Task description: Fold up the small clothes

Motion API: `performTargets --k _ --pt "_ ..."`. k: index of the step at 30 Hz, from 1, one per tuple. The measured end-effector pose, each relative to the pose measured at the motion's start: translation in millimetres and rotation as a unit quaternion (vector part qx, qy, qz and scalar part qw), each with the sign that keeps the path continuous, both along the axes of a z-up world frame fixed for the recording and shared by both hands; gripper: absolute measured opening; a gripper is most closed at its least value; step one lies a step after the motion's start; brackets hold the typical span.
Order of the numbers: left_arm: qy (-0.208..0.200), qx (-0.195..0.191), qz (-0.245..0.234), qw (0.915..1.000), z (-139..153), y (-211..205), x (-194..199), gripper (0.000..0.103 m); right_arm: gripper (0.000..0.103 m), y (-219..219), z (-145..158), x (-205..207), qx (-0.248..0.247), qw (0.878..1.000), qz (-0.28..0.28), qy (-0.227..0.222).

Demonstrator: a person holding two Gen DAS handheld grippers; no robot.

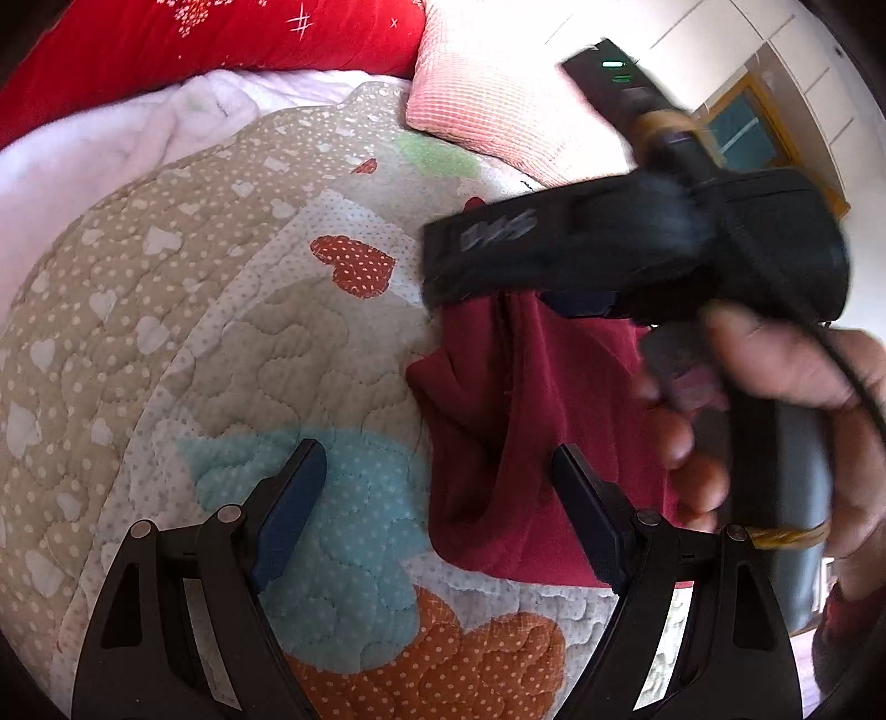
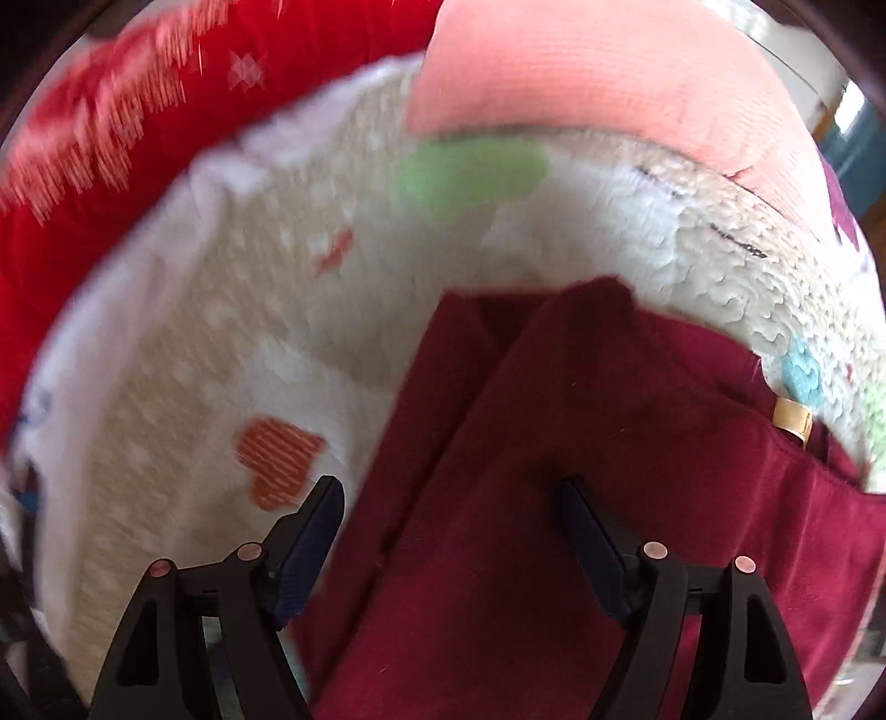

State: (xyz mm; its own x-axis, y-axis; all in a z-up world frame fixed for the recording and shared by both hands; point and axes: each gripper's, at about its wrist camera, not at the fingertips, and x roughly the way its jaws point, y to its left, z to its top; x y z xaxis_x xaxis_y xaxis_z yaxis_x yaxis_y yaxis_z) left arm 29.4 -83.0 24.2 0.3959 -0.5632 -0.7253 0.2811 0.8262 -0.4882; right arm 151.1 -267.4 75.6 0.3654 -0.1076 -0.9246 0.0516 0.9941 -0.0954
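A dark red garment [image 1: 520,421] lies partly folded on a quilted bedspread [image 1: 166,343] with heart patches. My left gripper [image 1: 437,465] is open and empty, its right finger over the garment's left edge. In the left wrist view the right gripper's black body [image 1: 637,249] and the hand holding it hover over the garment's far right part. In the right wrist view, which is blurred, my right gripper [image 2: 451,504] is open and empty just above the garment [image 2: 581,471], which has a tan label [image 2: 792,423] at its right edge.
A pink pillow [image 1: 498,94] and a red patterned blanket [image 1: 194,44] lie at the far end of the bed, with a white fluffy blanket [image 1: 111,149] beside them. A wardrobe and window [image 1: 742,133] stand at the far right.
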Motion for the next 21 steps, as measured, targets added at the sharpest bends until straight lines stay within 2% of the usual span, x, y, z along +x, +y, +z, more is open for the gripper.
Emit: performTargets --k 3,5,8,9,10,11,12,13,14,15,16,18,21 --pt "-0.007 0.007 -0.001 1.0000 0.0 -2.6 -0.4 0.084 0.082 10.3 -10.4 -1.6 -0.042 0.999 0.014 -0.012" --pt "-0.013 0.013 -0.003 0.9998 0.9 -5.3 -0.9 0.085 0.080 11.0 -11.1 -8.9 -0.048 0.998 0.022 -0.033" --pt "-0.030 0.018 -0.008 0.9993 1.4 -11.8 -3.8 0.092 0.056 0.6 -5.3 -27.8 -0.036 0.997 0.034 -0.067" --pt "-0.038 0.023 -0.009 0.9990 1.6 -14.4 -4.6 0.092 0.045 -6.0 -1.7 -34.2 -0.019 0.996 0.035 -0.077" --pt "-0.049 0.025 -0.017 0.9983 3.8 -18.9 -8.0 0.092 0.040 -14.2 3.1 -41.1 0.003 0.996 0.034 -0.086" --pt "-0.057 0.017 -0.031 0.9978 6.6 -22.3 -10.7 0.082 0.030 -22.0 7.9 -47.3 0.025 0.995 0.031 -0.095" --pt "-0.062 -0.001 -0.050 0.9968 8.5 -25.0 -13.3 0.066 0.023 -28.6 11.7 -52.5 0.047 0.993 0.026 -0.105" --pt "-0.061 -0.022 -0.085 0.9942 14.2 -32.1 -17.7 0.035 0.022 -36.0 16.7 -60.5 0.068 0.990 0.022 -0.118" --pt "-0.064 -0.024 -0.099 0.9928 19.3 -36.8 -21.8 0.028 0.021 -43.0 23.0 -69.2 0.087 0.987 0.020 -0.134" --pt "-0.076 -0.022 -0.104 0.9914 26.5 -40.7 -28.4 0.027 0.020 -46.3 29.8 -75.3 0.101 0.984 0.021 -0.148" --pt "-0.099 -0.019 -0.108 0.9890 36.9 -45.1 -39.0 0.022 0.020 -54.8 38.2 -86.5 0.116 0.979 0.021 -0.165" --pt "-0.136 -0.017 -0.131 0.9818 60.0 -59.8 -63.7 0.022 0.019 -65.2 54.5 -104.2 0.137 0.972 0.019 -0.189" --pt "-0.159 -0.031 -0.175 0.9711 87.9 -91.6 -92.7 0.022 0.019 -90.9 84.6 -134.6 0.153 0.961 0.016 -0.228"
